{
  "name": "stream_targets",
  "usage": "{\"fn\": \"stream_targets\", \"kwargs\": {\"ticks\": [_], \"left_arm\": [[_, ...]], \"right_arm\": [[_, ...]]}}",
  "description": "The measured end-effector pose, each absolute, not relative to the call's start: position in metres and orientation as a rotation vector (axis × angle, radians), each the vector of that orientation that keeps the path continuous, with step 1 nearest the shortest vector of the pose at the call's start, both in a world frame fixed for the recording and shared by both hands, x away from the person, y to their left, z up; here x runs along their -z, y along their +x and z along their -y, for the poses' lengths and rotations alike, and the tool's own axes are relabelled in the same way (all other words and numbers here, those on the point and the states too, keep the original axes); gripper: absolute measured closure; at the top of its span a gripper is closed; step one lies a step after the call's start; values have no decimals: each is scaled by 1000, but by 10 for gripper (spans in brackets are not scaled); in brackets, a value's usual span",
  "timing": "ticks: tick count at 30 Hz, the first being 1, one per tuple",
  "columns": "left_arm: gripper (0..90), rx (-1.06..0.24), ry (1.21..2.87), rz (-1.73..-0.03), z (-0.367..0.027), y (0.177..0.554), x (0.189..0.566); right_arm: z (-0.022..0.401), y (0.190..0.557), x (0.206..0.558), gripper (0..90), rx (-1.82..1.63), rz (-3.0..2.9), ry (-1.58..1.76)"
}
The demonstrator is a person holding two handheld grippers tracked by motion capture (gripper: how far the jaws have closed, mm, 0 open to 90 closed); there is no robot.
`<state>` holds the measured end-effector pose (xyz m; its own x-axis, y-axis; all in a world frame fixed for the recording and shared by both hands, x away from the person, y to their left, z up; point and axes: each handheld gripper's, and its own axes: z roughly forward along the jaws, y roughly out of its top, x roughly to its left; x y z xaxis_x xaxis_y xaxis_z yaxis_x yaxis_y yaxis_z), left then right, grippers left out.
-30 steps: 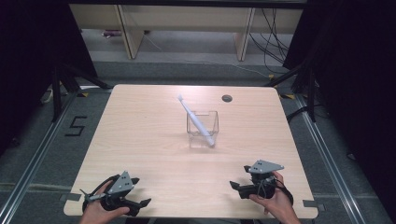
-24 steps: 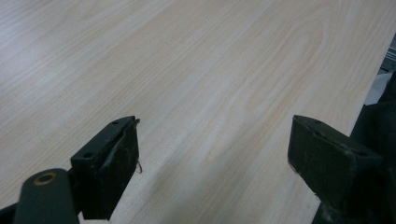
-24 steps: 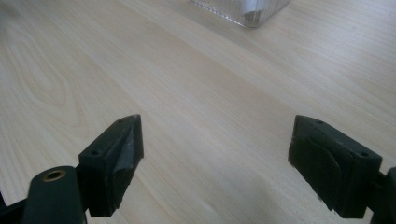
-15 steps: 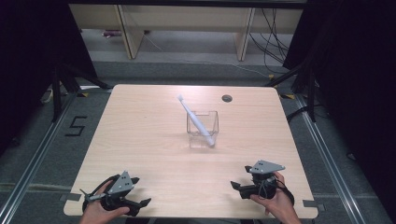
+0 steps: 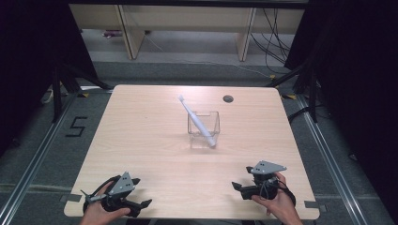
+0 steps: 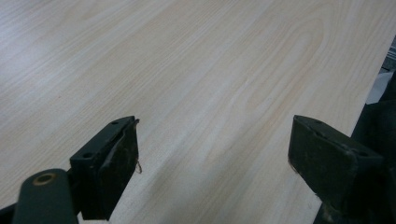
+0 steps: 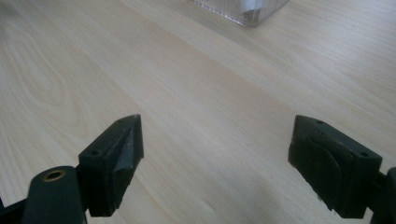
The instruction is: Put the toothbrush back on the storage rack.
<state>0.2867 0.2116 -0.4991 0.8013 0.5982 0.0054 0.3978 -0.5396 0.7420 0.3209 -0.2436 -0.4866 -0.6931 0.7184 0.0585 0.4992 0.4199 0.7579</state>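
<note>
Jaws spread wide on the left gripper, nothing between them but bare wood grain; same on the right gripper — black pads parted, gap empty. Seen from the high view, left gripper low at the near left corner of the pale wooden table, held in a hand rising from the bottom edge, grey three-cornered plate on top. Right gripper near the front edge on the right side, gripped by the other hand, jaws pointing toward the table's left.

Farther out, around the middle of the table and well apart from both grippers: a small clear square plastic box, open at the top, standing upright. Inside it, a long white toothbrush — tilted, lower end resting in the box at its near right side, upper end sticking out over the far left rim. Corner of that clear box at the top of the right gripper view, with a bit of white inside it.

Beyond the box, a small round dark hole in the tabletop near the far edge. Left of the table, a black "5" marked on the grey floor.
</note>
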Motion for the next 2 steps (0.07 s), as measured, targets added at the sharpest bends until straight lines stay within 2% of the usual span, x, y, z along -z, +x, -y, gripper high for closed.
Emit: {"fn": "stream_targets", "kwargs": {"ticks": [2], "left_arm": [[156, -332, 2211, -732, -212, 287, 499]], "right_arm": [[244, 321, 487, 186, -1140, -2401, 1056]]}}
